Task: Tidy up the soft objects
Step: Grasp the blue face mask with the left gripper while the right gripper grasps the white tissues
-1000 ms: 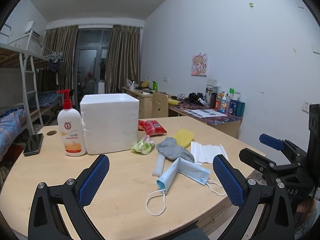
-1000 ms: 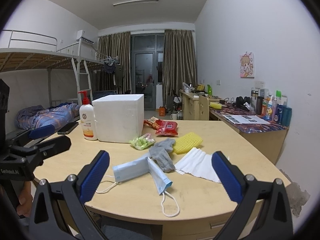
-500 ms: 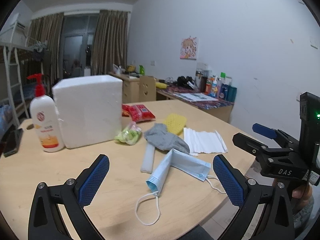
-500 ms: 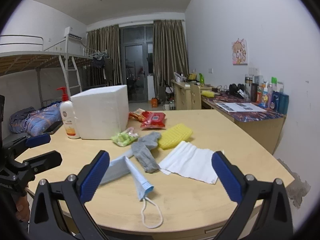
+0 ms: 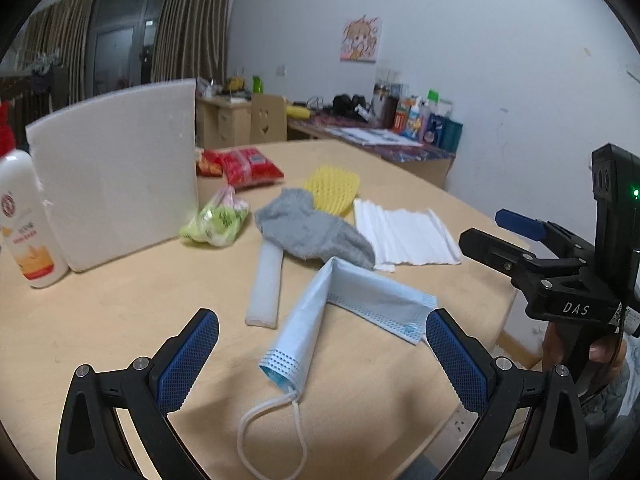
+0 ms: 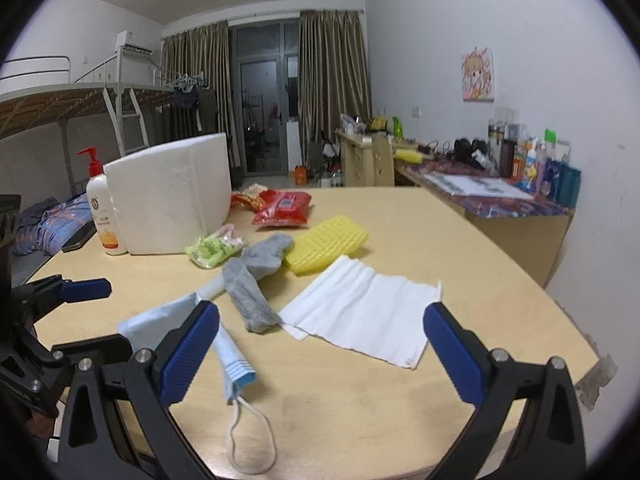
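Soft things lie on the round wooden table (image 5: 120, 312): a folded blue face mask (image 5: 320, 312), a grey sock (image 5: 312, 228), a white foam strip (image 5: 266, 284), a white pleated cloth (image 5: 404, 232) and a yellow foam net (image 5: 332, 190). My left gripper (image 5: 322, 354) is open and empty, just above the mask. My right gripper (image 6: 320, 348) is open and empty, close over the white cloth (image 6: 360, 312), with the mask (image 6: 228, 352) and the sock (image 6: 248, 284) at its left. The yellow net (image 6: 326, 244) lies beyond.
A white foam box (image 5: 116, 172) stands at the back left with a lotion pump bottle (image 5: 24, 216) beside it. A green snack bag (image 5: 216, 220) and red packets (image 5: 248, 166) lie near the box. The table edge runs close on the right.
Both grippers have moved forward and down towards the table. The left one has closed in on the mask, the right one on the white cloth. Nothing was picked up.
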A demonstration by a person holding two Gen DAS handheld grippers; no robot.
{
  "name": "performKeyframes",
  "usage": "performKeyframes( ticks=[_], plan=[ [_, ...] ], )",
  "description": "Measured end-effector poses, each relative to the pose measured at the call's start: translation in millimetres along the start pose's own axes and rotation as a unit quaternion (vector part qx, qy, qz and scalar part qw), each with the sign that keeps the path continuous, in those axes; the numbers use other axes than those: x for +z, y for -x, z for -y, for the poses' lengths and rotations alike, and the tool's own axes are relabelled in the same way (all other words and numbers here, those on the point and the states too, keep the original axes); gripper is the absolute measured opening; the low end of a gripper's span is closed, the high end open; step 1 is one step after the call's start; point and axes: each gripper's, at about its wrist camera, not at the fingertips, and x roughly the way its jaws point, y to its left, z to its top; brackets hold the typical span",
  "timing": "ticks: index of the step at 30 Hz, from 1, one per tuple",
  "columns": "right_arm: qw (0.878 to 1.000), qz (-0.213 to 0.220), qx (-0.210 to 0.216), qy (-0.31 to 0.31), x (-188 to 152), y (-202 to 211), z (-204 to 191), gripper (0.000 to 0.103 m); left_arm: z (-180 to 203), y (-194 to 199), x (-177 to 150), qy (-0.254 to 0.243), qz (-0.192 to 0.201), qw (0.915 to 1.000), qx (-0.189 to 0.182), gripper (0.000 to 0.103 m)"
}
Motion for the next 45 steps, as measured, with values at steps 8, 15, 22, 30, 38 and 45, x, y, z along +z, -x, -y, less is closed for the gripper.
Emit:
performKeyframes(
  ticks=[8,15,22,30,38,45],
  plan=[
    [0.999,-0.034,-0.012,-0.009,-1,-21,23,0.103,-13,-14,3,0.022,-0.037,0.999,-0.01,0.092],
    [0.998,-0.063,-0.027,0.001,2,-43,33,0.103,-13,-26,-1,0.022,-0.069,0.9973,-0.013,0.08],
    [0.994,-0.102,-0.025,0.001,4,-60,34,0.096,-10,-35,-4,0.011,-0.095,0.9953,-0.013,0.056],
    [0.988,-0.155,-0.028,0.001,3,-83,33,0.08,-13,-36,-5,0.012,-0.104,0.9944,-0.018,0.028],
    [0.98,-0.196,-0.038,0.016,2,-100,28,0.06,-14,-32,-5,0.012,-0.099,0.9947,-0.024,0.019],
    [0.977,-0.212,-0.02,0.015,6,-106,25,0.041,-9,-28,-7,0.0,-0.092,0.9952,-0.033,0.008]
  ],
)
